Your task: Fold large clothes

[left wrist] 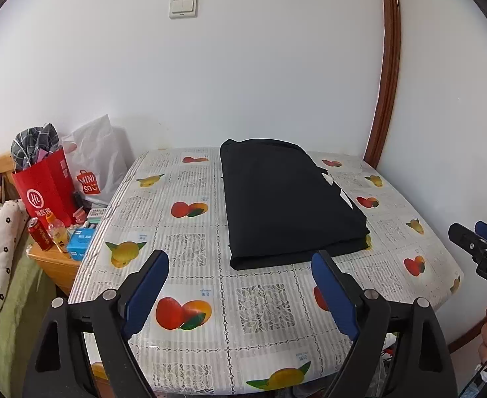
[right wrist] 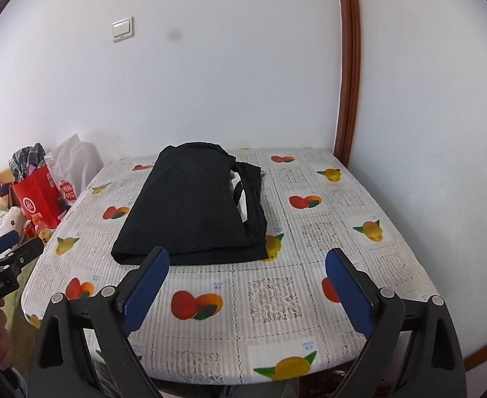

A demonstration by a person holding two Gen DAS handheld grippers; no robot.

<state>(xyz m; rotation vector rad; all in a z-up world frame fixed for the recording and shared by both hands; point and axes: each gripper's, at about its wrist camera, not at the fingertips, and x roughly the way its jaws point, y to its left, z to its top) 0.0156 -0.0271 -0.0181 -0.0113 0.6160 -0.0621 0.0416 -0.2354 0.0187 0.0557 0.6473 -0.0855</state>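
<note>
A black garment (left wrist: 289,199) lies folded into a thick rectangle on the table, its near edge facing me; the right wrist view shows the black garment (right wrist: 197,205) with loose layers along its right side. My left gripper (left wrist: 240,258) hovers above the table's near part, short of the fold, jaws wide and empty. My right gripper (right wrist: 247,255) also stands wide apart with nothing between its blue pads (right wrist: 346,285), just in front of the garment's near edge. Each gripper shows in the other's view: the right gripper (left wrist: 475,232) at the right edge, the left gripper (right wrist: 14,245) at the left edge.
The table (left wrist: 190,298) wears a fruit-print cloth and stands against a white wall, a brown door frame (left wrist: 386,76) at its back right. Left of it stand a red paper bag (left wrist: 44,192), a white shopping bag (left wrist: 94,162), a can and bottle on a nightstand (left wrist: 54,262), and bedding.
</note>
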